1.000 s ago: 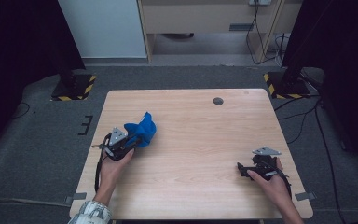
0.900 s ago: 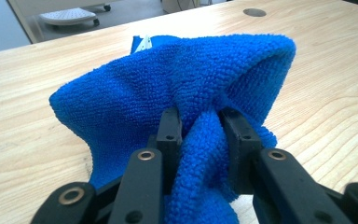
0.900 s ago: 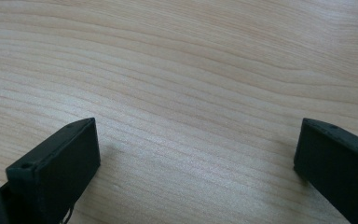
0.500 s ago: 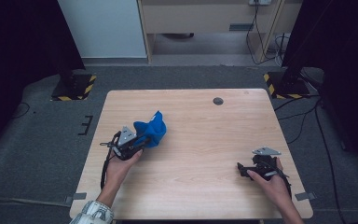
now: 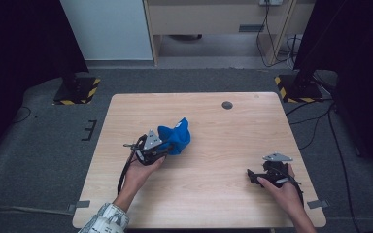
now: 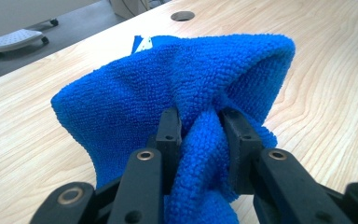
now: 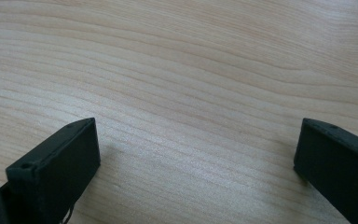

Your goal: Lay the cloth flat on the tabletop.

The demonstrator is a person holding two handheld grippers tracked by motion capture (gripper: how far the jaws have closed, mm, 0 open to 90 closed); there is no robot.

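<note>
A bunched blue microfibre cloth [image 5: 176, 137] sits near the middle-left of the wooden table [image 5: 213, 194]. My left gripper [image 5: 167, 147] is shut on a fold of it. In the left gripper view the two black jaws pinch a rope of blue cloth [image 6: 168, 84] at my left gripper [image 6: 200, 126], and a small white tag shows at the cloth's far edge. My right gripper [image 5: 253, 175] rests low at the table's front right, pointing left. In the right gripper view my right gripper [image 7: 198, 140] stands open with bare wood between its jaws.
A round dark grommet hole [image 5: 227, 105] sits near the table's far edge. Beyond the table are grey carpet, a pale cabinet [image 5: 111, 29] and black stands with yellow-black striped bases [image 5: 77, 90]. A cable trails from each gripper toward the front edge.
My left gripper has carried the blue cloth to the right across the table, a little higher. The right gripper has stayed where it was.
</note>
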